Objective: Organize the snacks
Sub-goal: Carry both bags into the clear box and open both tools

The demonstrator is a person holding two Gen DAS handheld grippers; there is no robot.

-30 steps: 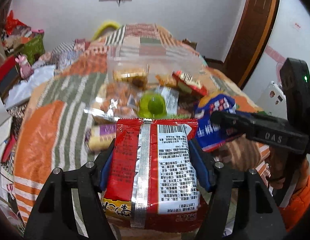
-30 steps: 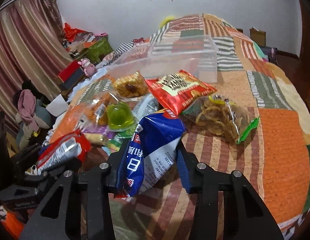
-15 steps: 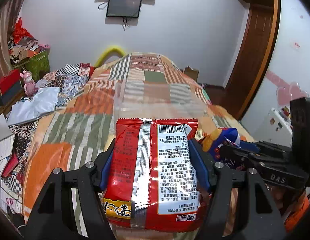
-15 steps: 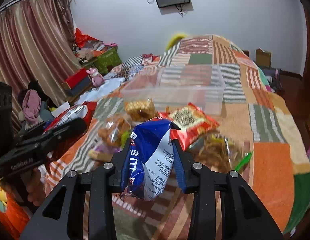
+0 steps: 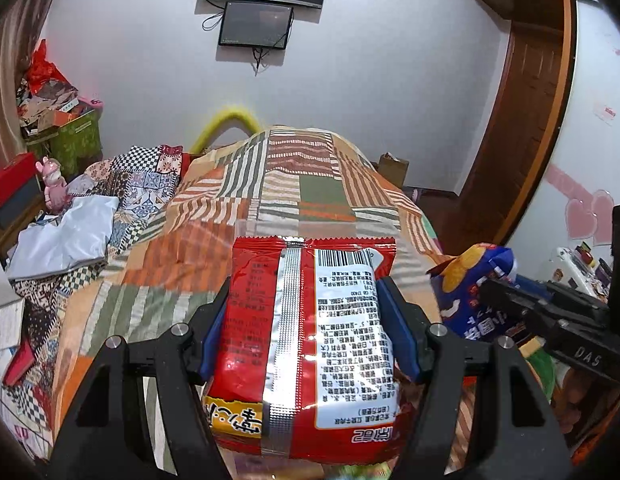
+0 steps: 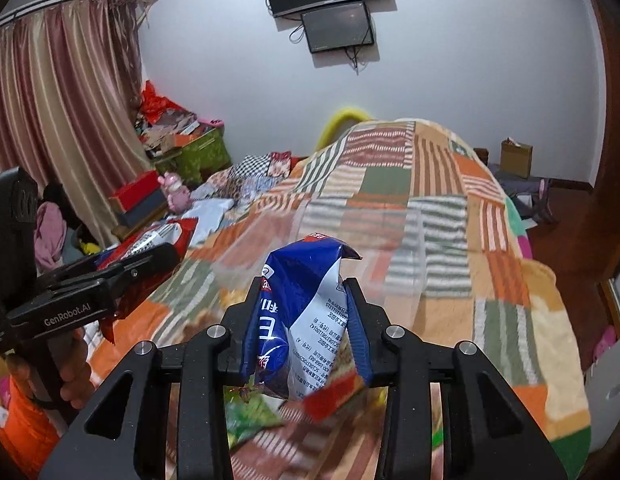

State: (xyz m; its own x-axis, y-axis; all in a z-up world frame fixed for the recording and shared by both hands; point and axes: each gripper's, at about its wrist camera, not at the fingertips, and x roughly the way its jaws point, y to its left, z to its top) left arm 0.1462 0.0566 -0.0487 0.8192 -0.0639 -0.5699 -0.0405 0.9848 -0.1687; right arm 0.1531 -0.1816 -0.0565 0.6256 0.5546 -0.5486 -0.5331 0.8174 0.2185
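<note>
My left gripper point(image 5: 305, 300) is shut on a red snack bag point(image 5: 310, 344), held above the bed; it also shows at the left of the right wrist view point(image 6: 149, 248). My right gripper point(image 6: 305, 296) is shut on a blue snack bag point(image 6: 305, 312), which also shows at the right of the left wrist view point(image 5: 474, 284). A clear plastic bin point(image 6: 398, 256) stands on the patchwork bedspread point(image 6: 450, 184) just beyond both bags. Other snack packets lie blurred below the right gripper.
A patchwork bed point(image 5: 310, 184) fills the middle. Cluttered boxes point(image 5: 57, 132), a pink toy point(image 5: 55, 188) and a white cloth point(image 5: 65, 236) lie to the left. A wooden door point(image 5: 518, 128) is at right. Screens point(image 5: 255, 28) hang on the far wall.
Both grippers have lifted their bags up off the snack pile and tilted toward the far wall. The loose snacks have dropped out of the left view.
</note>
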